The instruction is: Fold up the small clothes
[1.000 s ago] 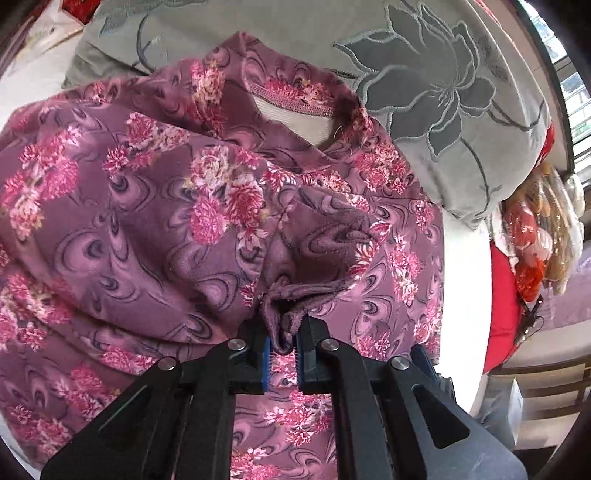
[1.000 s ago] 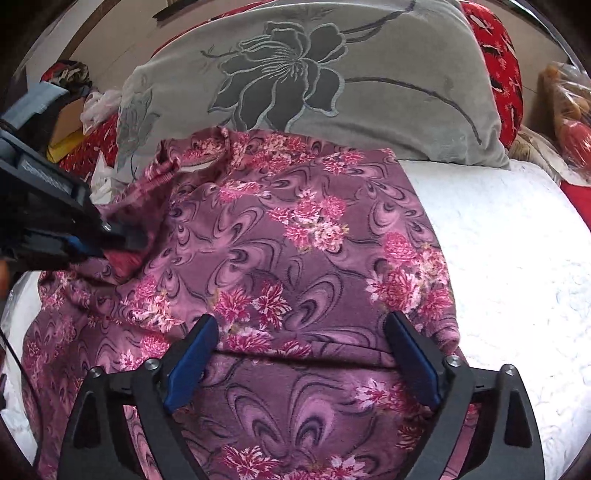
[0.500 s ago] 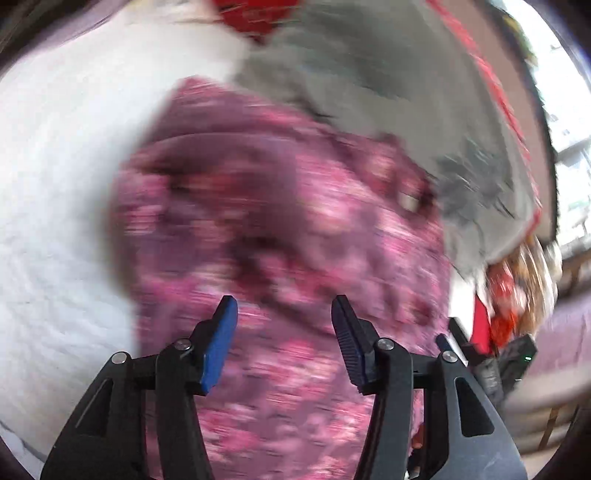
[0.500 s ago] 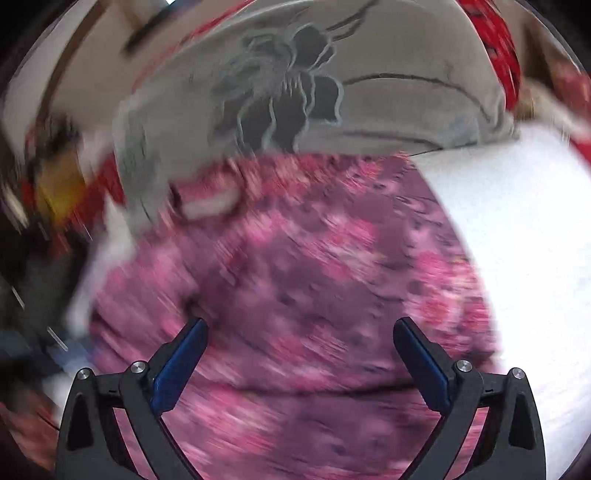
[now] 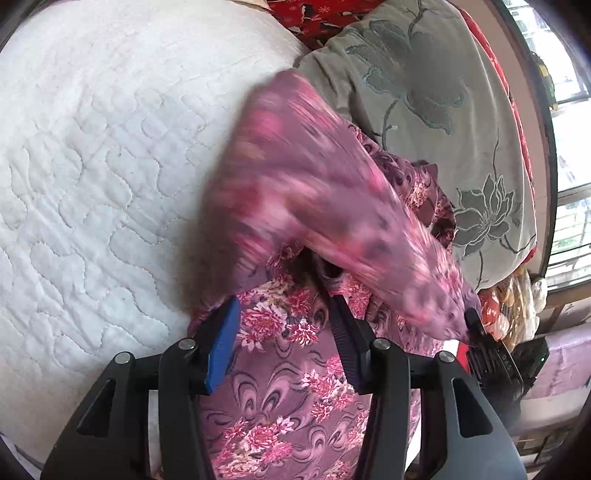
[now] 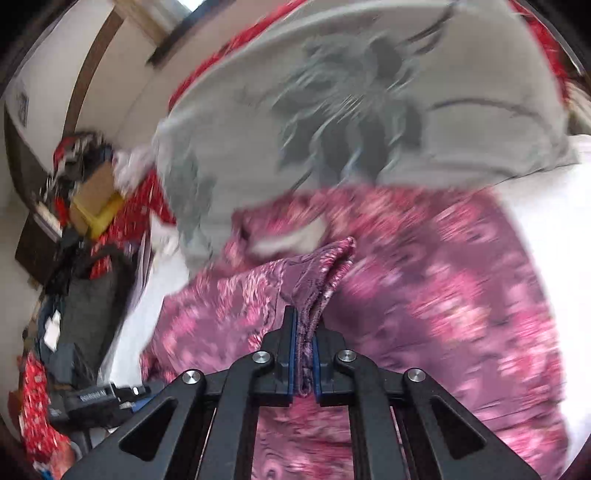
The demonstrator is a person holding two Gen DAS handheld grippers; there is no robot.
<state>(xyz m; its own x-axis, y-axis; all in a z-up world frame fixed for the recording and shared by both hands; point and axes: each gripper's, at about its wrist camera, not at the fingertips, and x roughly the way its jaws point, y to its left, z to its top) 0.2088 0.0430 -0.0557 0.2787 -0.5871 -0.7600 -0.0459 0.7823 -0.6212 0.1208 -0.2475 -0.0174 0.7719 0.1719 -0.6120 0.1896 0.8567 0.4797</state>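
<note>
A purple garment with pink flowers (image 5: 295, 369) lies on a white quilted bed (image 5: 92, 166). My left gripper (image 5: 284, 328) is open and empty, its jaws spread just above the cloth. A blurred flap of the garment (image 5: 314, 192) is lifted across the left wrist view toward the right gripper (image 5: 476, 328) at the lower right. In the right wrist view my right gripper (image 6: 303, 332) is shut on a bunched fold of the garment (image 6: 325, 273) and holds it up over the rest of the cloth (image 6: 461, 295).
A grey cushion with a flower pattern (image 5: 443, 110) lies against the far edge of the garment; it also shows in the right wrist view (image 6: 351, 110). Red fabric (image 5: 325, 18) lies behind it. Clutter and boxes (image 6: 85, 206) stand left of the bed. A window (image 5: 569, 184) is at the right.
My left gripper let go of the cloth fold and opened, swinging left. My right gripper, open a second ago, has shut on a fold and lifted it; the views are motion-blurred.
</note>
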